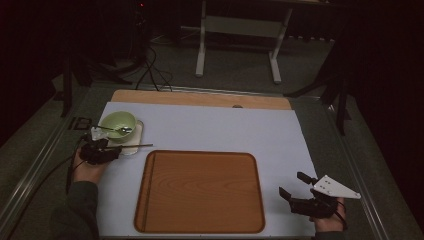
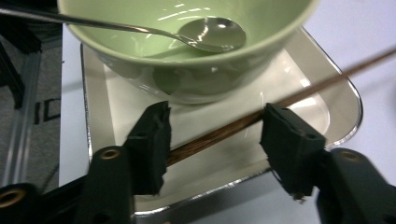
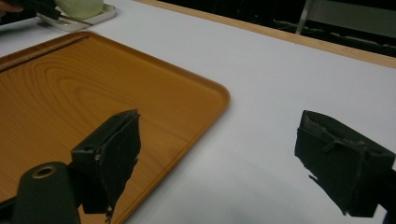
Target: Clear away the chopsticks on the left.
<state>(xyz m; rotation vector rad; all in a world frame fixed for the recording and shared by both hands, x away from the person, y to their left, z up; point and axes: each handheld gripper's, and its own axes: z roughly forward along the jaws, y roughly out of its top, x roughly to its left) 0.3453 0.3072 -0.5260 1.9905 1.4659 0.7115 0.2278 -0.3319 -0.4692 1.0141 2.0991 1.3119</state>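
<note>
On your surface (image 1: pixel 210 131) a white sheet covers most of the top, with a strip of bare pale wood showing along its far edge. In front of you, near the middle of the sheet, lies a wooden tray (image 1: pixel 200 192) with rounded corners, a raised rim and a groove running along its left side. At the far left you have a green bowl (image 1: pixel 117 123) with a metal spoon (image 1: pixel 114 129) resting inside it, handle out over the rim. Beyond the surface you see a white metal frame (image 1: pixel 239 37) standing on grey floor, and black cables (image 1: pixel 152 70) trailing across that floor.
</note>
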